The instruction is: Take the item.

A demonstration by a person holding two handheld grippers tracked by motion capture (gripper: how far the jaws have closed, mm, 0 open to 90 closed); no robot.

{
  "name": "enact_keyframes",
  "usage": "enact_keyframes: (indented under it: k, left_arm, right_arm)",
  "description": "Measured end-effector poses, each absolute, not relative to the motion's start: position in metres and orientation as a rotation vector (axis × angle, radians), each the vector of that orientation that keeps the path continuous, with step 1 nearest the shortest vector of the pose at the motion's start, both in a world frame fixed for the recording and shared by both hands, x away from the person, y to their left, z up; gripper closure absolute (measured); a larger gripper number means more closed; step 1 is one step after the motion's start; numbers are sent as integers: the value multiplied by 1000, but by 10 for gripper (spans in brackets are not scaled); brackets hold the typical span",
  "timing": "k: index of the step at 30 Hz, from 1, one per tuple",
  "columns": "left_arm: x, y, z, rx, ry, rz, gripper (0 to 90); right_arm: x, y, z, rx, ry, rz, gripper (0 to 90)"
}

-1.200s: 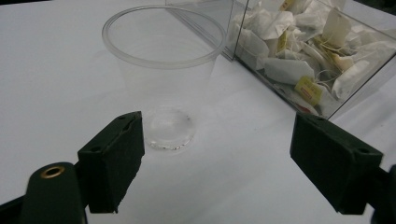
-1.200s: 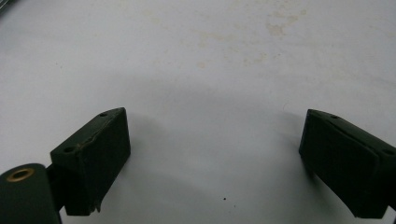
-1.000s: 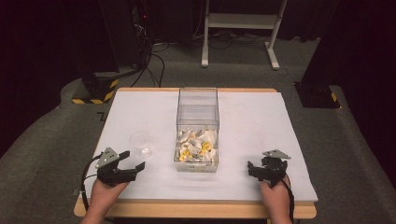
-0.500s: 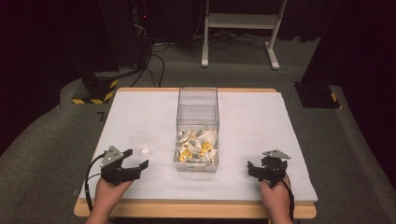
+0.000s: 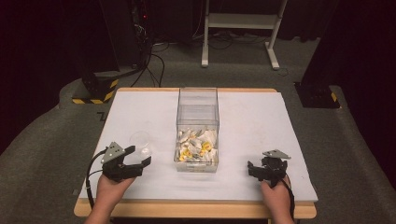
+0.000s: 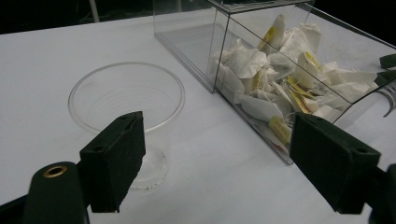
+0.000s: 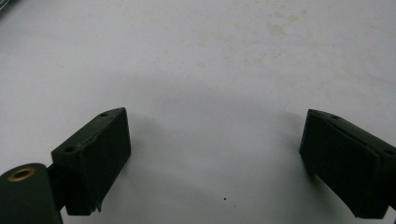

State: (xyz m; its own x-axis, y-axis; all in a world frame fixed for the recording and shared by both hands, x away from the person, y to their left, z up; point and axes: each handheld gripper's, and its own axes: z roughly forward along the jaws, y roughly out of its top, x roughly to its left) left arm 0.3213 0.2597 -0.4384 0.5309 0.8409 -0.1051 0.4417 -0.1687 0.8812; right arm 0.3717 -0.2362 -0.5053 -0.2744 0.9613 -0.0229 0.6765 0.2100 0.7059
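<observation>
Clear plastic marks the two things in play. At the lower left of the high view the left claw (image 5: 139, 162) sits low over the white worktop (image 5: 261, 126), jaws spread wide and holding nothing, angled toward the cup (image 5: 140, 141) just ahead of it. In the left claw view the cup (image 6: 127, 103) stands upright and empty at centre left, its rim just beyond the left jaw and not yet between the two; I judge the wide spread is kept so the jaws can pass around its wall.

At centre frame the transparent box (image 5: 197, 128) stands open-topped, its near end heaped with white and yellow tea bags (image 5: 196, 143). The cup stands just beside the box, probably so a bag has little way to travel.

At the lower right, the right claw (image 5: 254, 169) rests near the worktop's front edge, well apart from the box, jaws likewise apart and empty, seemingly waiting its turn.
</observation>
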Motion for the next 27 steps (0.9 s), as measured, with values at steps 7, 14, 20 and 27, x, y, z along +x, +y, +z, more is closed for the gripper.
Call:
enact_keyframes:
  k: [7, 14, 20, 27]
  left_arm:
    - [328, 249, -436, 1803, 1037, 514, 192]
    - [336, 240, -432, 1820, 1012, 498, 204]
    - [341, 232, -427, 1827, 990, 499, 203]
    - [345, 224, -421, 1835, 962, 492, 209]
  right_arm:
    - [372, -236, -505, 1515, 2028, 819, 88]
    - [372, -236, -505, 1514, 2028, 819, 88]
    - [372, -236, -505, 1515, 2028, 820, 88]
    - [372, -236, -505, 1515, 2029, 821, 89]
